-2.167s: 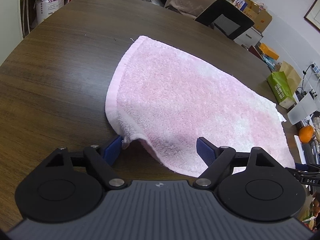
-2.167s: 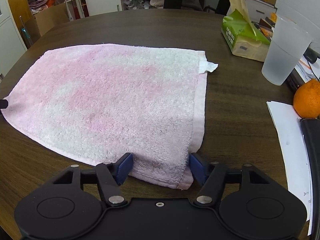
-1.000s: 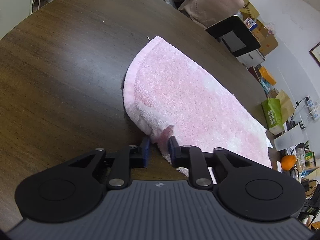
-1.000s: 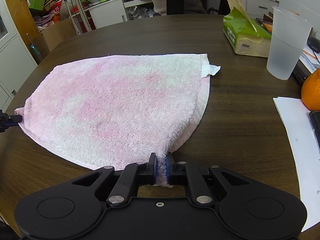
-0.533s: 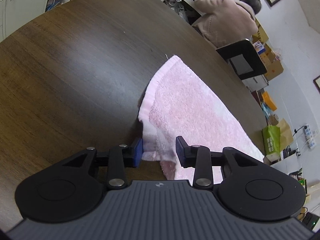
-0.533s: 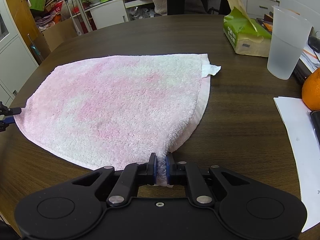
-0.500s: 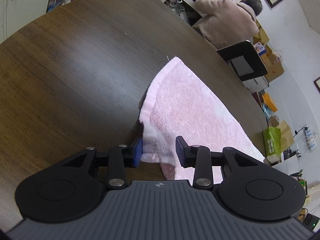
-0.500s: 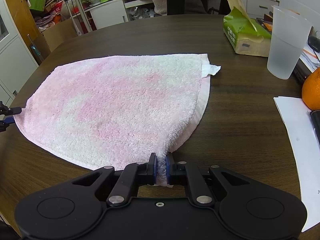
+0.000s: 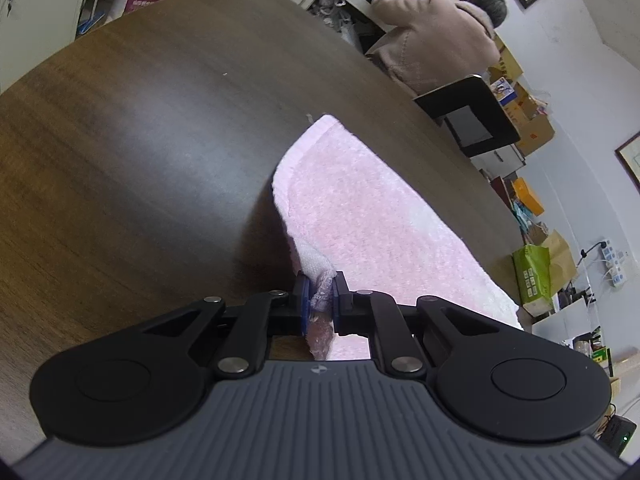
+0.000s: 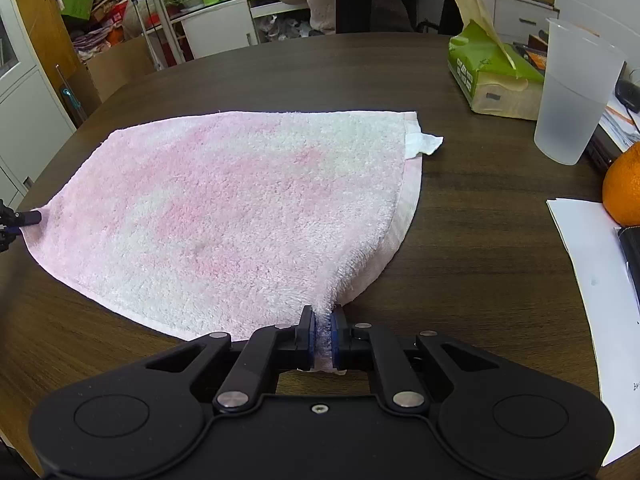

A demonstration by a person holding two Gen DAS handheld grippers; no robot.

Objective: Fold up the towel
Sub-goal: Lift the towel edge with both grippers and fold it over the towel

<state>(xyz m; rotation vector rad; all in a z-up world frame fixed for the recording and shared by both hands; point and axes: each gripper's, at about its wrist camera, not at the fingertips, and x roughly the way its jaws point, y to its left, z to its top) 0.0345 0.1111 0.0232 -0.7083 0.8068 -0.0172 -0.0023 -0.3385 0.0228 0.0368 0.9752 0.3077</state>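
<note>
A pink towel (image 10: 240,208) lies spread on the dark wooden table (image 10: 480,260), its white label sticking out at the far right corner. My right gripper (image 10: 323,320) is shut on the towel's near right corner, which is bunched between the blue pads. In the left wrist view my left gripper (image 9: 320,292) has its jaws closing, with the near left corner of the towel (image 9: 360,208) pinched between them and raised a little off the table (image 9: 140,160). One tip of the left gripper (image 10: 16,218) shows at the towel's left corner in the right wrist view.
To the right of the towel stand a green tissue pack (image 10: 492,76) and a frosted plastic cup (image 10: 572,96). An orange (image 10: 624,188) and white paper (image 10: 592,280) lie at the right edge. A person (image 9: 436,36) sits on a black chair (image 10: 400,0) beyond the table.
The left gripper's jaws, which stood apart around the towel's corner half a second ago, have come together on it. The right gripper kept its grip and did not move.
</note>
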